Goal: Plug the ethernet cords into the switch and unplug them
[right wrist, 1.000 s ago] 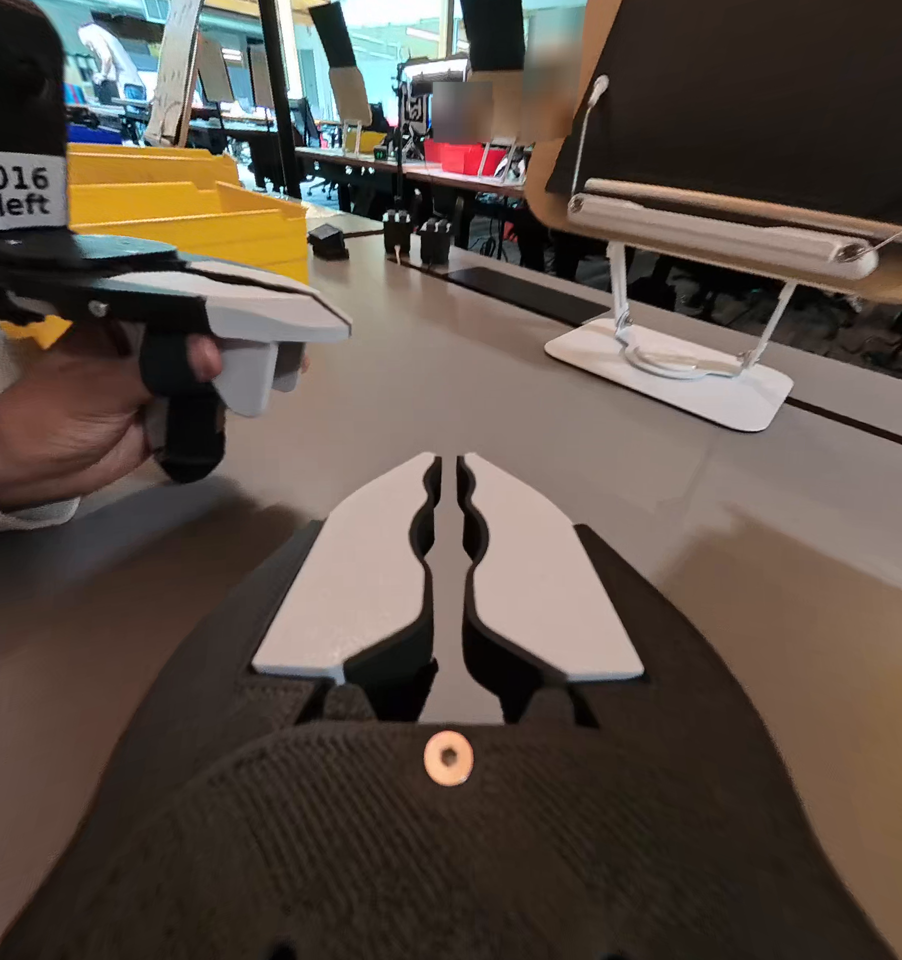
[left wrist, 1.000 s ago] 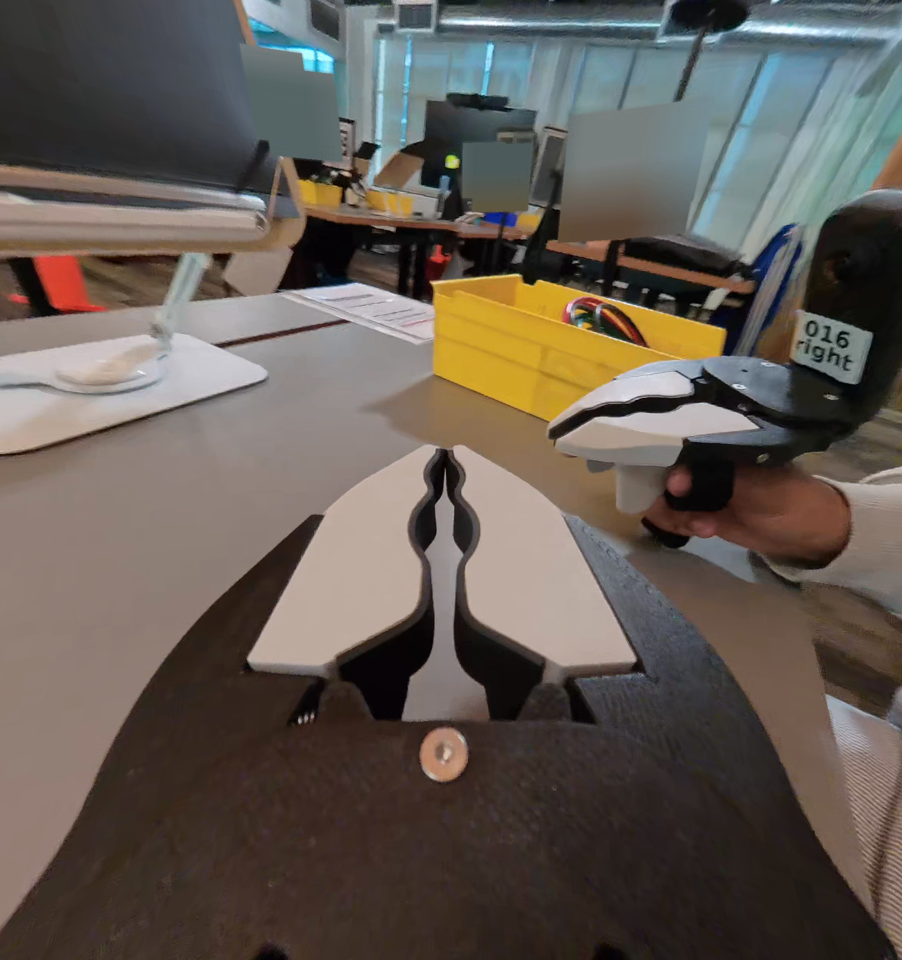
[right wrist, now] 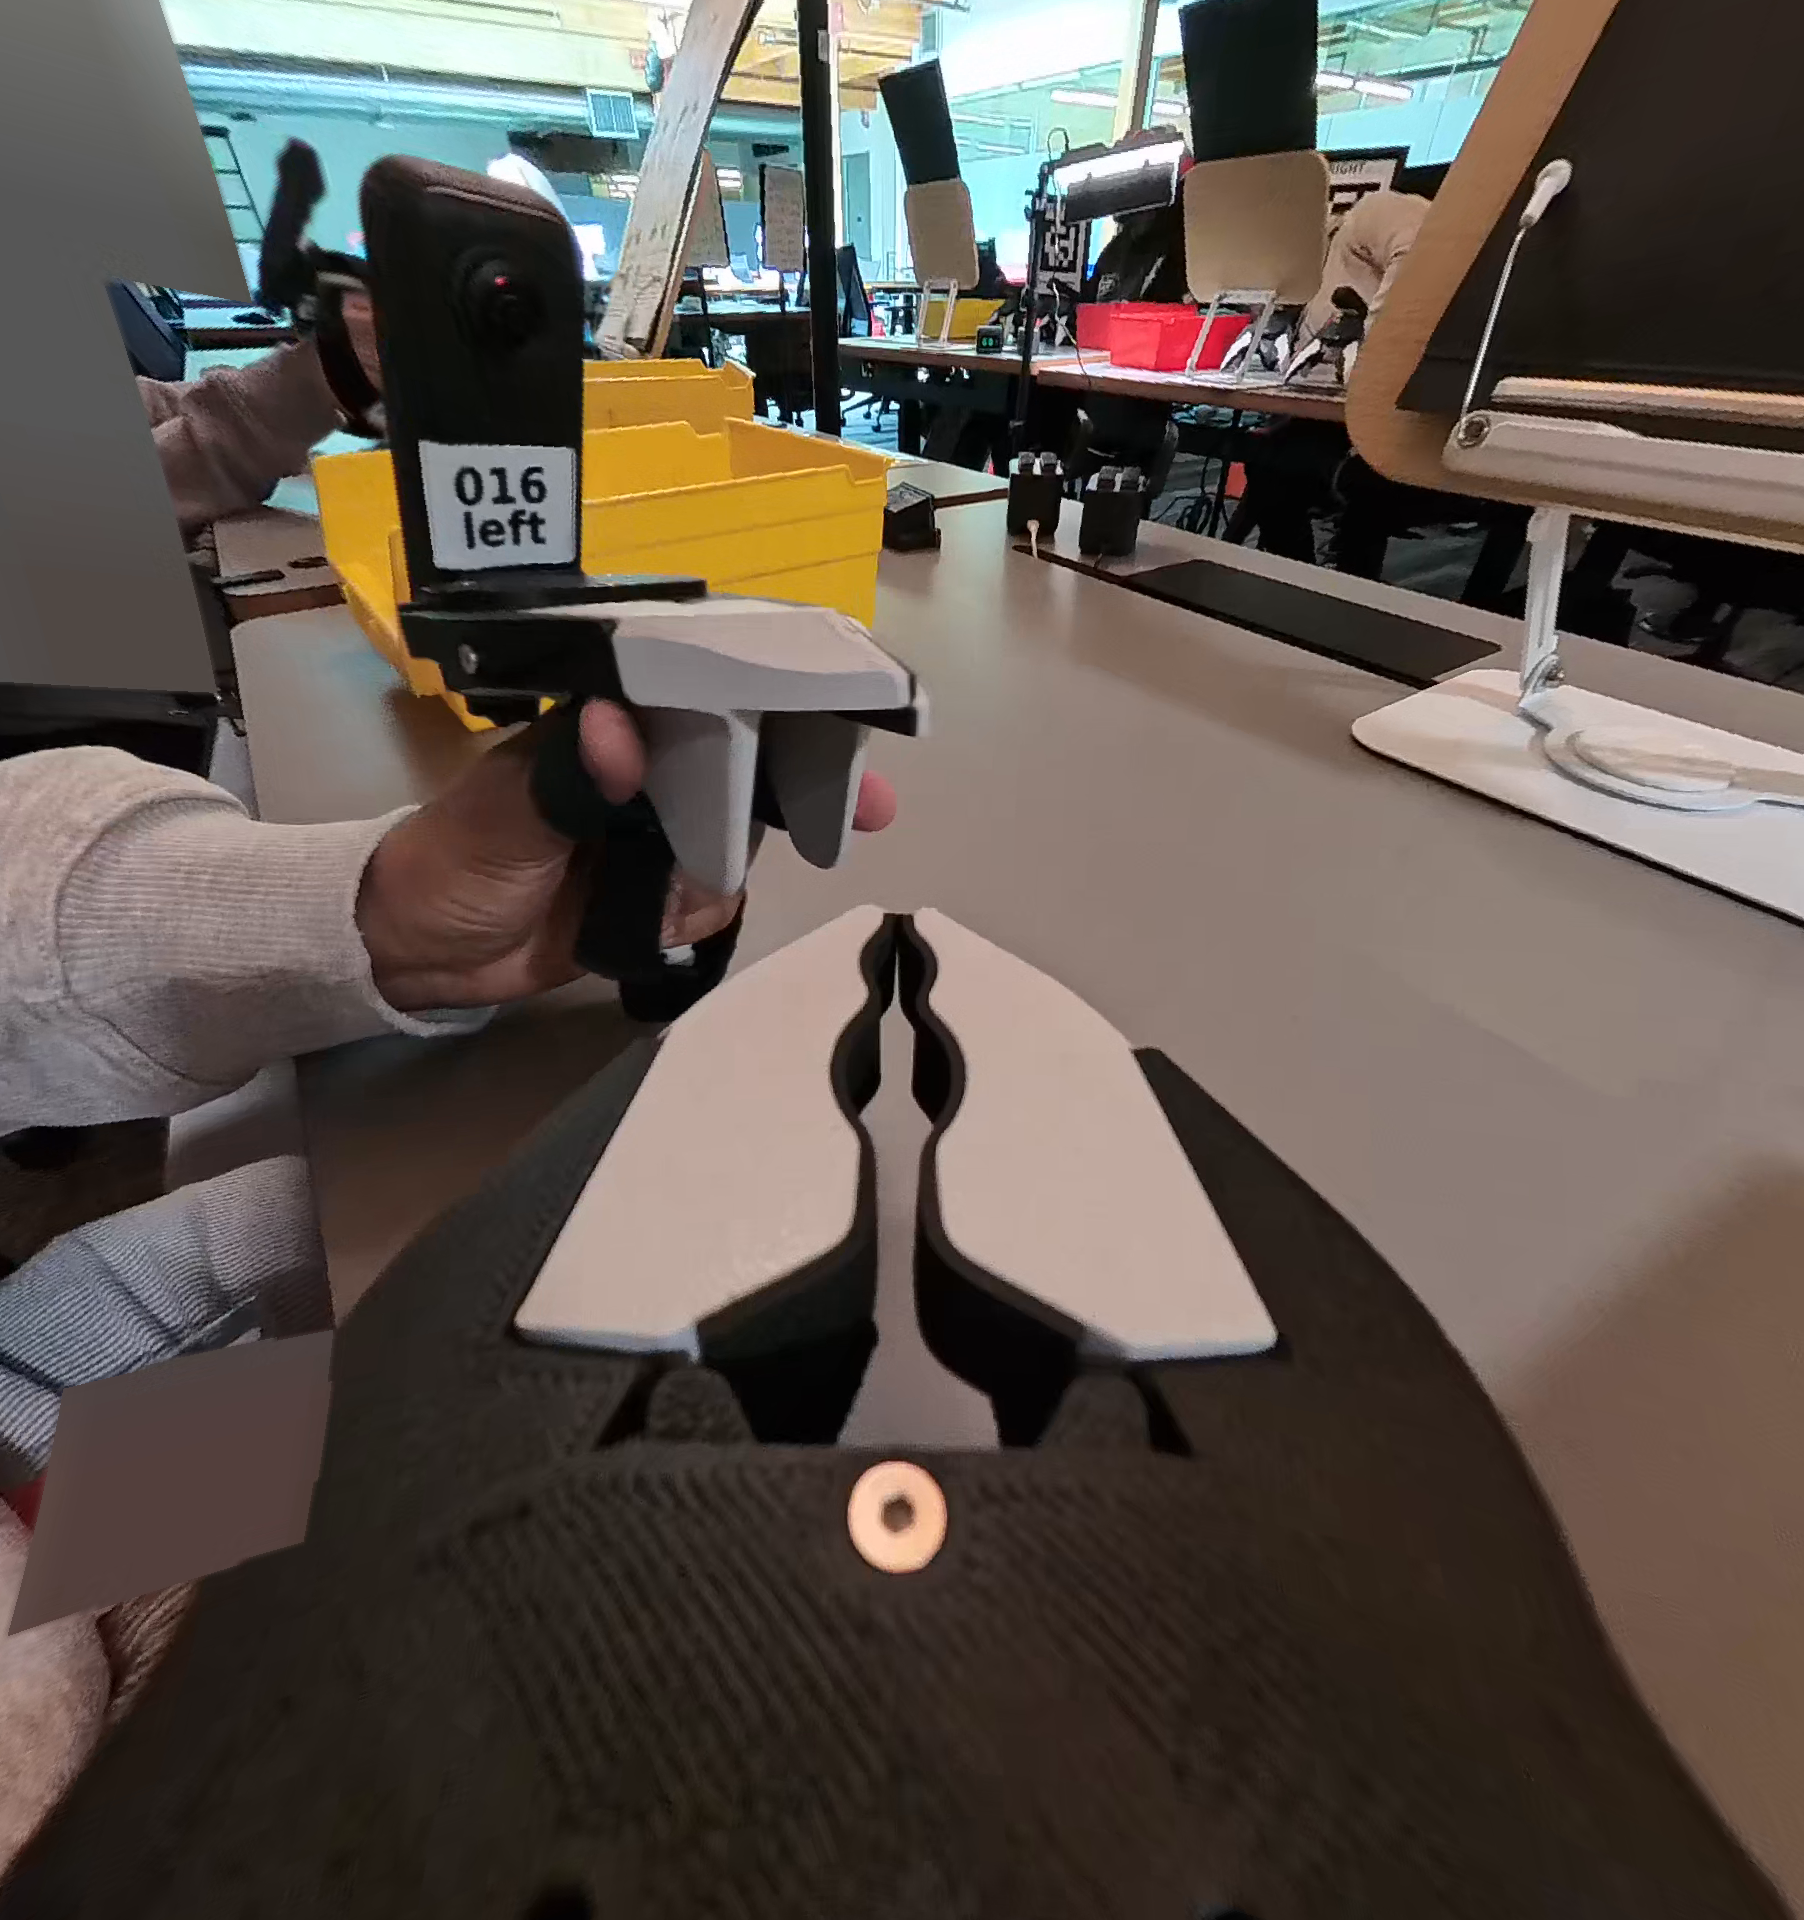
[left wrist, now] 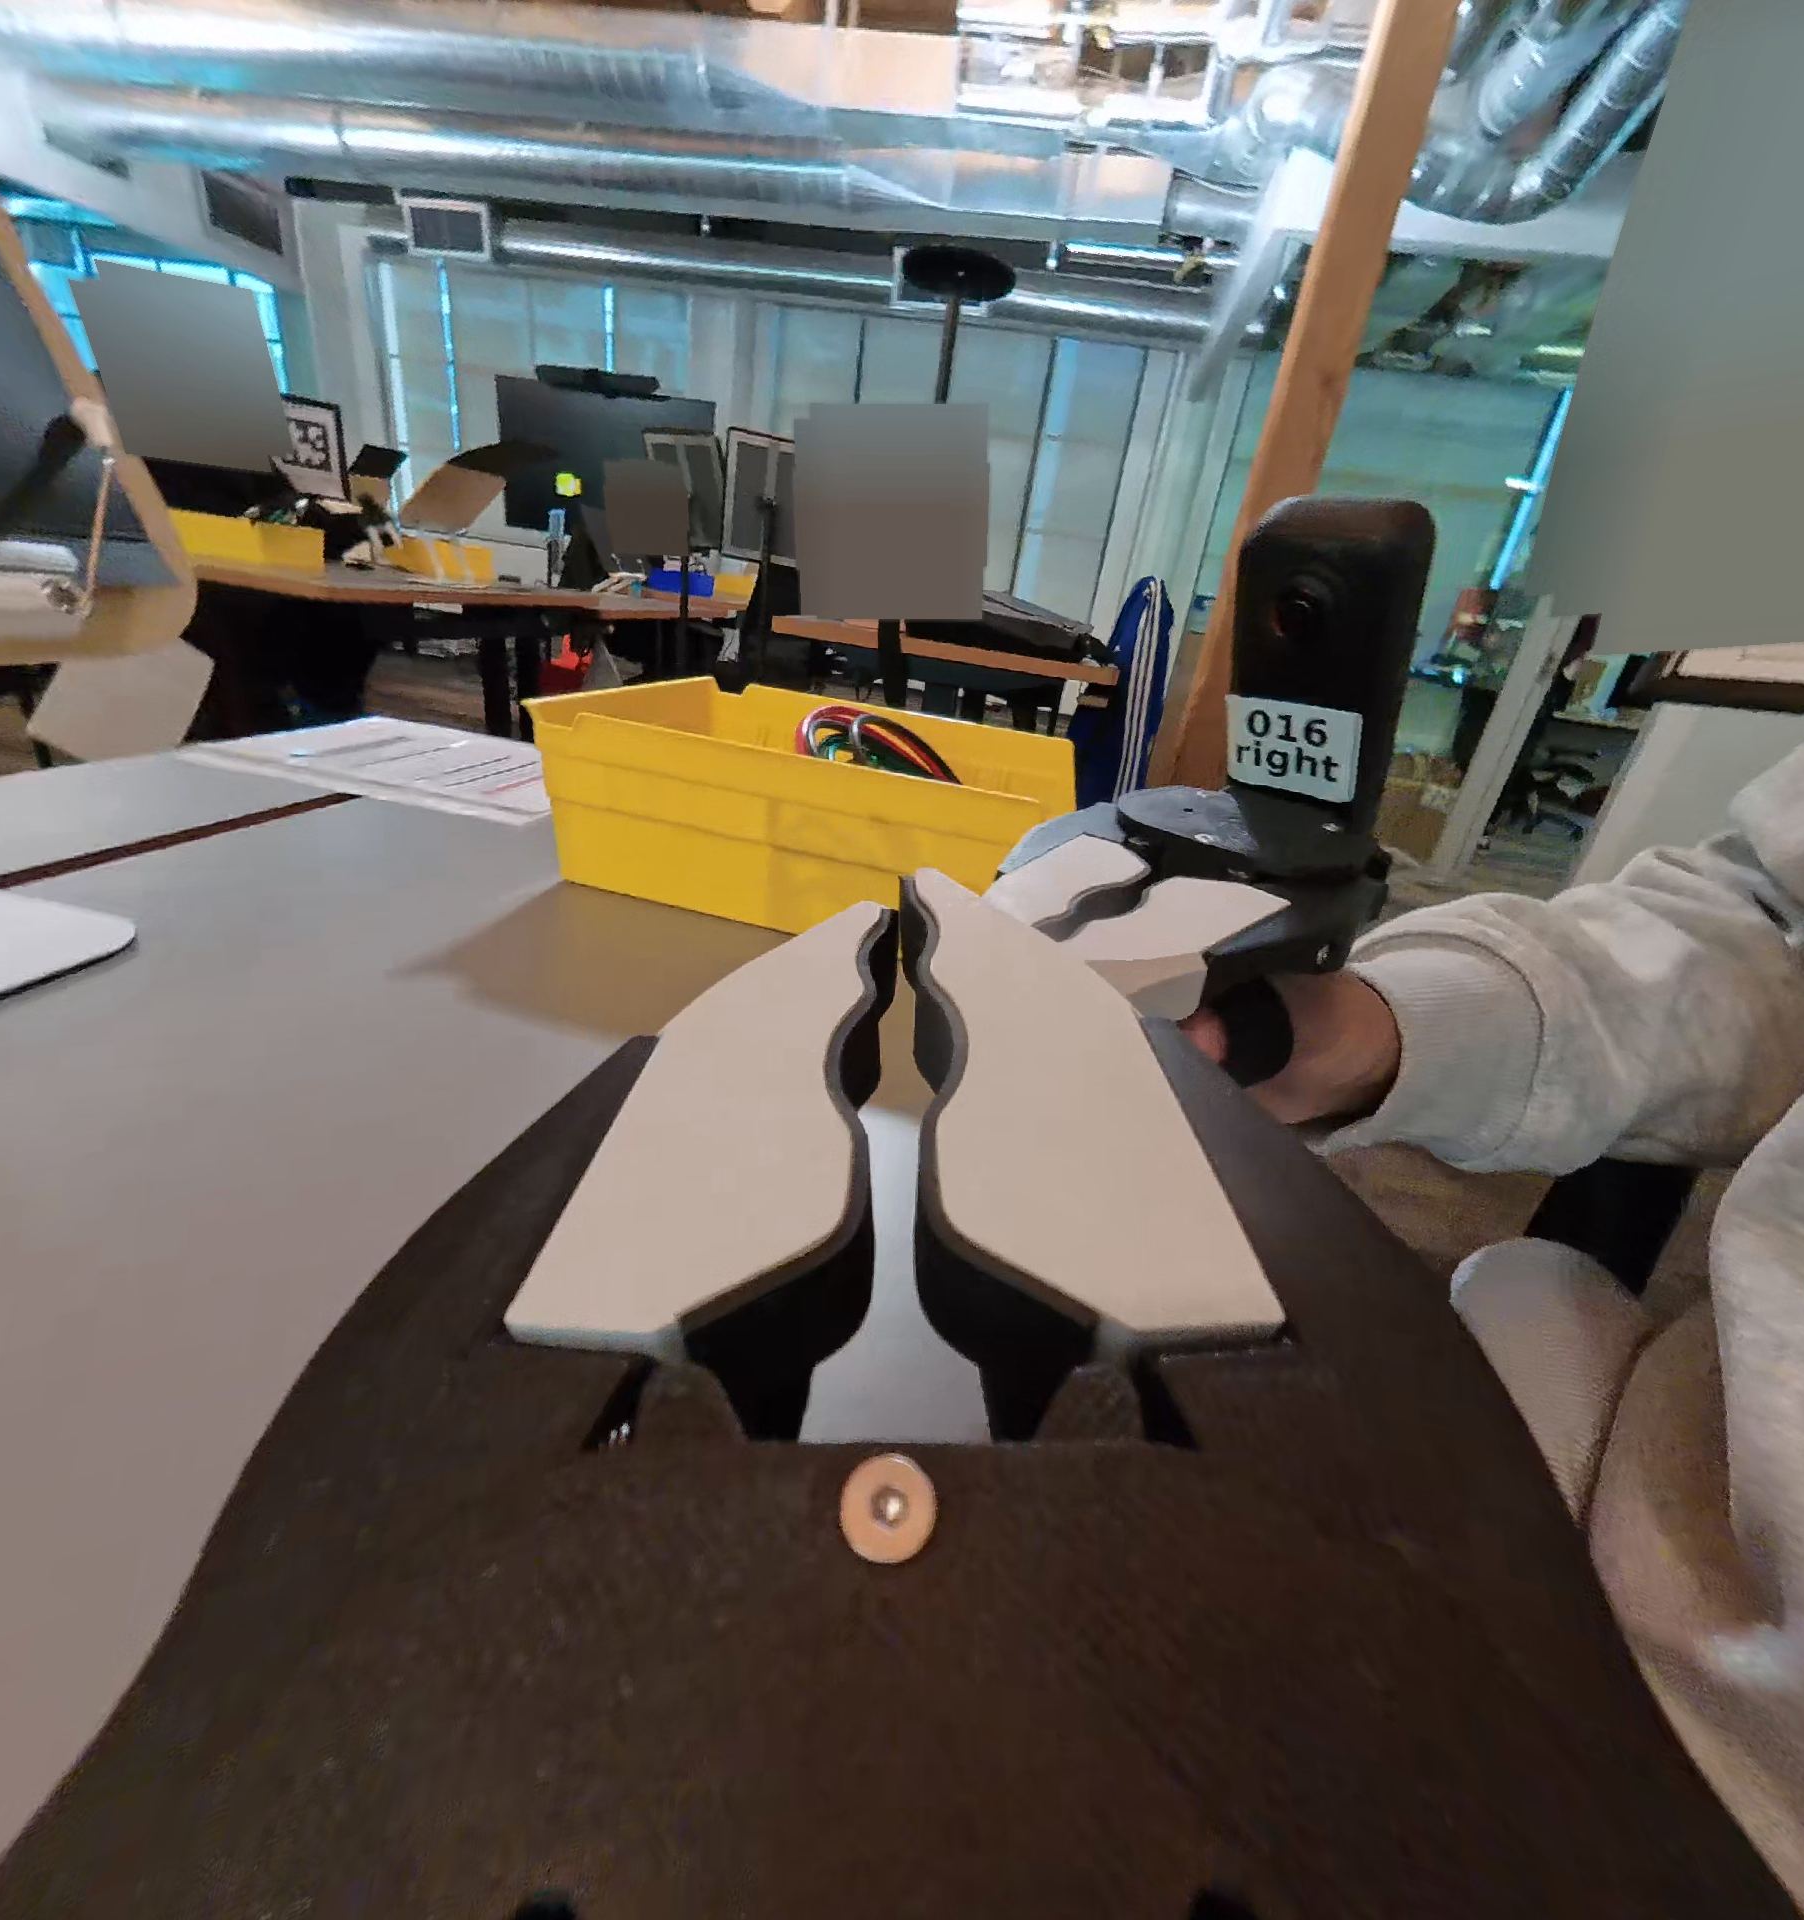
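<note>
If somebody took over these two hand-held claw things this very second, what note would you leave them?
Left claw: shut, holding nothing, held above the grey table.
Right claw: shut, also holding nothing, above the same table.
Job's things: no switch shows in either view. Coiled coloured cables lie in the yellow bin ahead of the left claw; whether they are the ethernet cords I cannot tell.
Done: nothing visible; no cord is plugged in.
Left: find the switch, pick up cords, plug them in, then unplug them.
</note>
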The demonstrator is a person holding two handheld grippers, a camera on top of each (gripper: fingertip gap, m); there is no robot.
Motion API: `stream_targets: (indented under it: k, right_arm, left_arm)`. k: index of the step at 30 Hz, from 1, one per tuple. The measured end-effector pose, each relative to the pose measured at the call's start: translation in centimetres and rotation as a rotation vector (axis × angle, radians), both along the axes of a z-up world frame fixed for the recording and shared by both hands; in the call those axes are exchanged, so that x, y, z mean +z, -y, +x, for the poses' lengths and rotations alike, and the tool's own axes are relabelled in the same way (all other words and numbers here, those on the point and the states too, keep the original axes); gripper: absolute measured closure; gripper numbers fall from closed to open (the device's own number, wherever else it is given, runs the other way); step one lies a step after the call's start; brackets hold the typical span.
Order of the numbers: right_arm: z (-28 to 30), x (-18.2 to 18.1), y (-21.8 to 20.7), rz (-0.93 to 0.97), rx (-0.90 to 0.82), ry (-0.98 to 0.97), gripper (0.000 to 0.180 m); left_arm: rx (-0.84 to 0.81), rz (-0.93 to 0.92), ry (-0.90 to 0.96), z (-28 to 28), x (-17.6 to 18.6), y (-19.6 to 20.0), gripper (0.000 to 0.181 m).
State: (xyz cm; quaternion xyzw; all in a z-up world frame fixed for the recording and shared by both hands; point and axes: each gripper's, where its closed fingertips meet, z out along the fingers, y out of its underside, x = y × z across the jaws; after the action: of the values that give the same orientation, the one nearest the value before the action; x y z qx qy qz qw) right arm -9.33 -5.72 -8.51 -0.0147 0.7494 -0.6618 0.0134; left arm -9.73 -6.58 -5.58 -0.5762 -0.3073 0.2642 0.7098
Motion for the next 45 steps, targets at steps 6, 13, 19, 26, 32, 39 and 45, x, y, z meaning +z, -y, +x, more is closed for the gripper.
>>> stream_targets:
  k: [6,13,19,26,32,39,45]
  right_arm:
    - [0.4,0.5,0.0,-0.031,0.020,-0.004,0.180]
    - [-0.9,0.7,-0.2,-0.058,-0.008,0.094,0.173]
    - [-1.3,0.7,-0.3,-0.059,-0.023,0.118,0.171]
    - [-1.3,0.3,-0.2,-0.037,-0.031,0.107,0.171]
    - [-1.7,0.3,-0.2,-0.040,-0.042,0.136,0.171]
    - [-2.0,0.5,-0.3,-0.051,-0.046,0.173,0.171]
    - [-1.9,0.4,-0.3,-0.048,-0.043,0.171,0.170]
  left_arm:
    - [0.003,-0.038,0.015,-0.4,-0.6,-0.7,0.154]
    - [-0.016,-0.005,0.113,-1.1,-1.5,-1.6,0.141]
    - [-0.009,0.034,0.121,-1.1,-1.3,-1.5,0.160]
    - [0.020,0.029,0.084,-0.9,-0.8,-1.2,0.181]
    - [0.026,-0.006,0.071,-0.8,-0.9,-1.6,0.180]
    - [0.022,-0.044,0.058,-0.5,-0.9,-1.9,0.181]
    - [0.007,-0.057,0.067,-0.5,-1.2,-2.1,0.174]
